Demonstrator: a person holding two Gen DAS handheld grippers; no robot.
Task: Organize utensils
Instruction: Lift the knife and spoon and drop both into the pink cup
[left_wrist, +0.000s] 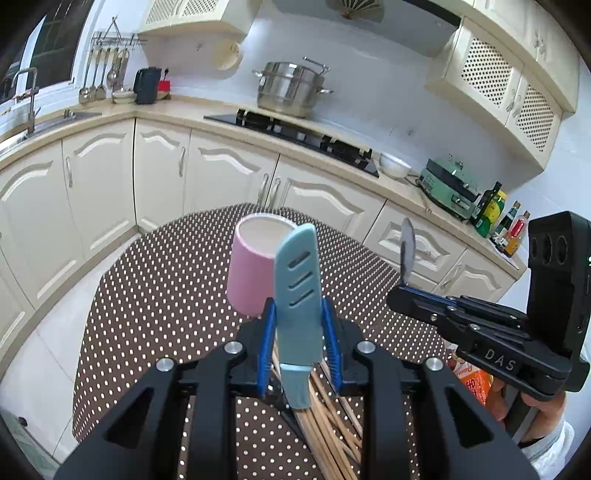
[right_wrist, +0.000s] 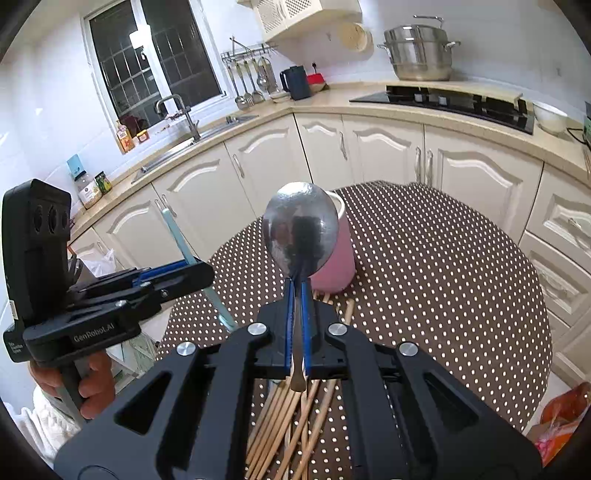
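Observation:
My left gripper (left_wrist: 298, 306) is shut on a blue-grey sheathed knife (left_wrist: 298, 288), held upright above the table, just in front of the pink cup (left_wrist: 249, 273). My right gripper (right_wrist: 298, 286) is shut on the handle of a metal spoon (right_wrist: 300, 230), bowl up, in front of the pink cup (right_wrist: 338, 258). The cup stands upright and looks empty. Several wooden chopsticks (left_wrist: 332, 417) lie loose on the table under both grippers; they also show in the right wrist view (right_wrist: 284, 417). Each gripper shows in the other's view: the right one (left_wrist: 397, 295) with the spoon (left_wrist: 408, 247), the left one (right_wrist: 207, 271) with the knife (right_wrist: 181, 240).
The round table has a brown polka-dot cloth (left_wrist: 159, 280). An orange packet (left_wrist: 476, 380) lies at its right edge, also in the right wrist view (right_wrist: 561, 417). Cream kitchen cabinets (right_wrist: 388, 147), a stove (left_wrist: 295, 133) and a sink (right_wrist: 192, 136) curve behind the table.

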